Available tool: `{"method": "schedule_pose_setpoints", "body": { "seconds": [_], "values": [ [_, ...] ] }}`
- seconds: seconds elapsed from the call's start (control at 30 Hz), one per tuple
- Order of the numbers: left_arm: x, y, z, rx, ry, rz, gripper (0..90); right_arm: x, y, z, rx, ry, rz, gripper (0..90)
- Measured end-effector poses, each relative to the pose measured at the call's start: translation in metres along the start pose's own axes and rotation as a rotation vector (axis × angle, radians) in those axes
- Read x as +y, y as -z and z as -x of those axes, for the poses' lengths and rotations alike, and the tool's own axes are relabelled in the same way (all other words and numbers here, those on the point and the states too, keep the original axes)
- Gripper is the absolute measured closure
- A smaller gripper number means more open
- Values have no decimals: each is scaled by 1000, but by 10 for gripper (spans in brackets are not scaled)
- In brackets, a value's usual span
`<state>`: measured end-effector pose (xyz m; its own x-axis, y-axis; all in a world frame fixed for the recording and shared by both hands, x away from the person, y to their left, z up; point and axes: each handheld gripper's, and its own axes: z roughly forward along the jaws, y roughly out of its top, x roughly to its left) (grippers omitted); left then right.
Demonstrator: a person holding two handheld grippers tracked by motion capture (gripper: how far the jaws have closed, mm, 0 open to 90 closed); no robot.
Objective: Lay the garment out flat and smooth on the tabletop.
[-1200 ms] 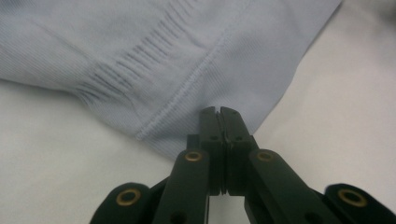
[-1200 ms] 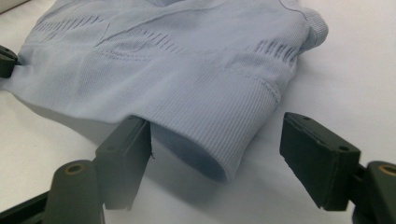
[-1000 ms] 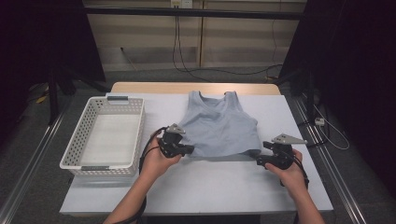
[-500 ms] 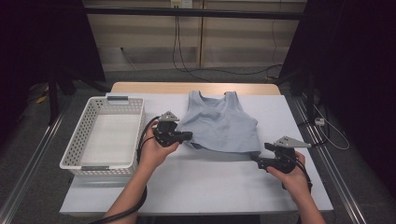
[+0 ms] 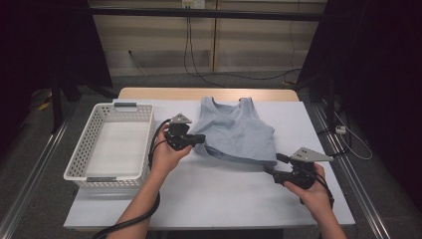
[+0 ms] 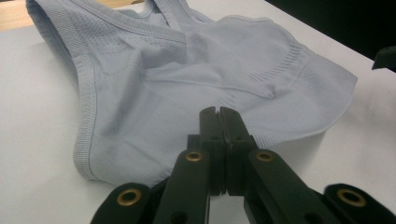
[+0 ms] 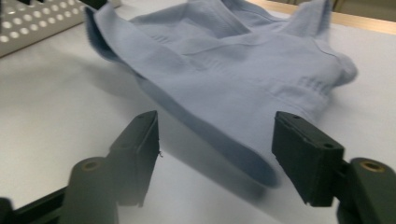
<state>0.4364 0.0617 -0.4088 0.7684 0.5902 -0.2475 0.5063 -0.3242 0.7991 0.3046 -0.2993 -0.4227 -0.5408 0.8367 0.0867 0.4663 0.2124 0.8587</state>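
1. Two hand-held grippers work on one light blue tank top [image 5: 239,132] that lies on the white table [image 5: 219,194], neck hole towards the far edge, with a white plastic basket [image 5: 112,144] well apart on its left.
2. The left gripper [image 5: 201,139] sits at the top's left hem corner. In the left gripper view its jaws are pressed together; the pads themselves are hidden behind the jaw blocks, so the pinched cloth cannot be seen, yet in the right gripper view that corner hangs lifted off the table.
3. The right gripper [image 5: 268,169] is just beside the right hem corner. Its jaws have just been closing and stand apart, neither pad touching the cloth; the hem [image 7: 224,135] lies ahead of the gap, blurred.
4. The top's far straps are cut off at the upper edge of both gripper views.
5. Both forearms are cut off at the bottom edge of the high view.
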Motion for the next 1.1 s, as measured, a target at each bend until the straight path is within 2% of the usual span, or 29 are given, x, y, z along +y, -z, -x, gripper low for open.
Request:
{"method": "schedule_pose_setpoints", "body": {
  "seconds": [0.13, 0.17, 0.3, 0.4, 0.6, 0.73, 0.87, 0.93, 0.97, 1.0, 1.07, 1.1],
  "values": [
    [1, 1, -1, 12, 3, 10, 894, 3, -4, -7, 59, 30, -15, 488],
    [2, 1, -2, 11, 6, 13, 894, 3, -7, -10, 82, 50, -23, 510],
    [2, 2, -1, 7, 7, 15, 894, 1, -19, -15, 104, 68, -69, 581],
    [1, 1, -1, 6, 9, 14, 894, -3, -33, -12, 81, 63, -114, 586],
    [-1, 4, 0, 9, 7, 16, 894, -4, -54, 0, 29, 40, -144, 577],
    [-3, 4, 2, 12, -3, 1, 894, -6, -62, 7, -20, 41, -164, 555],
    [-5, 5, 3, 13, -4, 1, 894, -7, -67, 9, -31, 36, -188, 583],
    [-7, 7, 4, 16, -3, 5, 894, -8, -69, 9, -45, 54, -192, 656],
    [-8, 7, 4, 19, -6, 6, 894, -6, -70, 10, -46, 59, -201, 726],
    [-8, 8, 4, 21, -7, 4, 894, -6, -70, 10, -28, 55, -202, 839],
    [-10, 10, 4, 27, -3, 6, 894, -6, -71, 11, -9, 52, -202, 899],
    [-11, 11, 4, 27, -2, 9, 893, -5, -71, 12, 5, 46, -208, 900]
  ]
}}
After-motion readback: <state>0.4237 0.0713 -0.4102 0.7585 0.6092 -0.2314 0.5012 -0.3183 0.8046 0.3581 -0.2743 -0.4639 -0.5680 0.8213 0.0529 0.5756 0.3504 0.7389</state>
